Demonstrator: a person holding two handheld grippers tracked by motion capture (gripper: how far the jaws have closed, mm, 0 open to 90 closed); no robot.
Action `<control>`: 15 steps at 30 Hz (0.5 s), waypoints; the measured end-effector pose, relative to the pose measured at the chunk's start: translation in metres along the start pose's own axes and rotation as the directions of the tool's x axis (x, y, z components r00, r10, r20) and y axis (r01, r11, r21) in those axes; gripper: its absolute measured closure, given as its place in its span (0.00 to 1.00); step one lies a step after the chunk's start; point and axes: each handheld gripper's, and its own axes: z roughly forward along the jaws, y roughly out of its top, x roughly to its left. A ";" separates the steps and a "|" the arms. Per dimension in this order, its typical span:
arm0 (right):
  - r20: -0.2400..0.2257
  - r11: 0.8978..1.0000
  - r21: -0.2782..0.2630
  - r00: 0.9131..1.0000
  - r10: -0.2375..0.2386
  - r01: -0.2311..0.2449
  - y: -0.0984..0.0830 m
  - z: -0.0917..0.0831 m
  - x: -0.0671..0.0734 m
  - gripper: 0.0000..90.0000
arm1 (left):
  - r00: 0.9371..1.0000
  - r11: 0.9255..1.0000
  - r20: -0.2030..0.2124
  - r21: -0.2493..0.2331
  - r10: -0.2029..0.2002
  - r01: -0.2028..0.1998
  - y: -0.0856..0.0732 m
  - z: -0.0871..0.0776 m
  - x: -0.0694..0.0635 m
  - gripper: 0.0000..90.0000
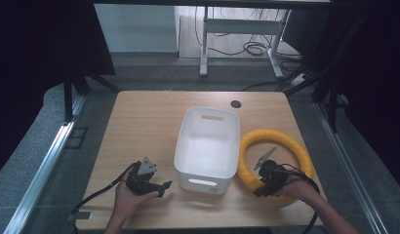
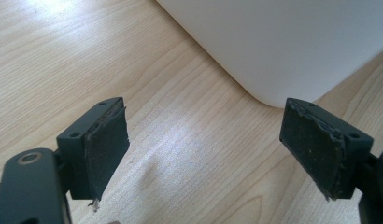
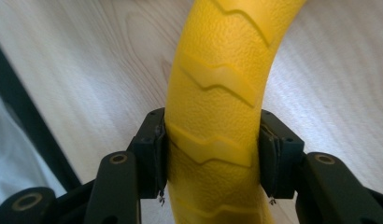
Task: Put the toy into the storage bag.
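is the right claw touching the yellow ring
Touching. In the right gripper view, both pads of the right claw press against the sides of the yellow ring, with no gap at either pad.

Wooden table (image 1: 139, 122) — supporting surface, centre of the frame.
A white bin (image 1: 207, 146) stands mid-table; a yellow ring (image 1: 276, 139) lies just right of it — lower right.

No lettering, label, brand mark, number or sign can be read anywhere in these pictures, neither on the white plastic bin (image 1: 206, 146), nor on the yellow ribbed rubber ring (image 1: 276, 146), nor on the light wooden table (image 1: 144, 122).
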 end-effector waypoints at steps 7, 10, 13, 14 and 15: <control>-0.044 0.995 -0.095 0.999 -0.001 -0.003 -0.010 -0.019 -0.007 0.57 | 1.000 1.000 -0.001 0.001 -0.001 0.001 0.000 0.000 0.000 0.17; -0.066 0.989 -0.147 0.998 0.012 -0.022 -0.013 -0.028 -0.011 0.57 | 1.000 1.000 0.000 0.005 -0.001 0.001 0.000 0.002 0.000 0.17; -0.086 0.979 -0.199 0.996 0.022 -0.039 -0.014 -0.038 -0.015 0.57 | 1.000 1.000 -0.001 0.004 -0.001 0.001 0.000 0.001 0.000 0.17; -0.086 0.979 -0.199 0.996 0.022 -0.039 -0.014 -0.038 -0.015 0.57 | 1.000 1.000 -0.001 0.004 -0.001 0.001 0.000 0.001 0.000 0.17; -0.091 0.976 -0.214 0.996 0.025 -0.044 -0.015 -0.040 -0.016 0.57 | 1.000 1.000 -0.002 0.002 -0.001 0.001 0.000 0.001 0.000 0.17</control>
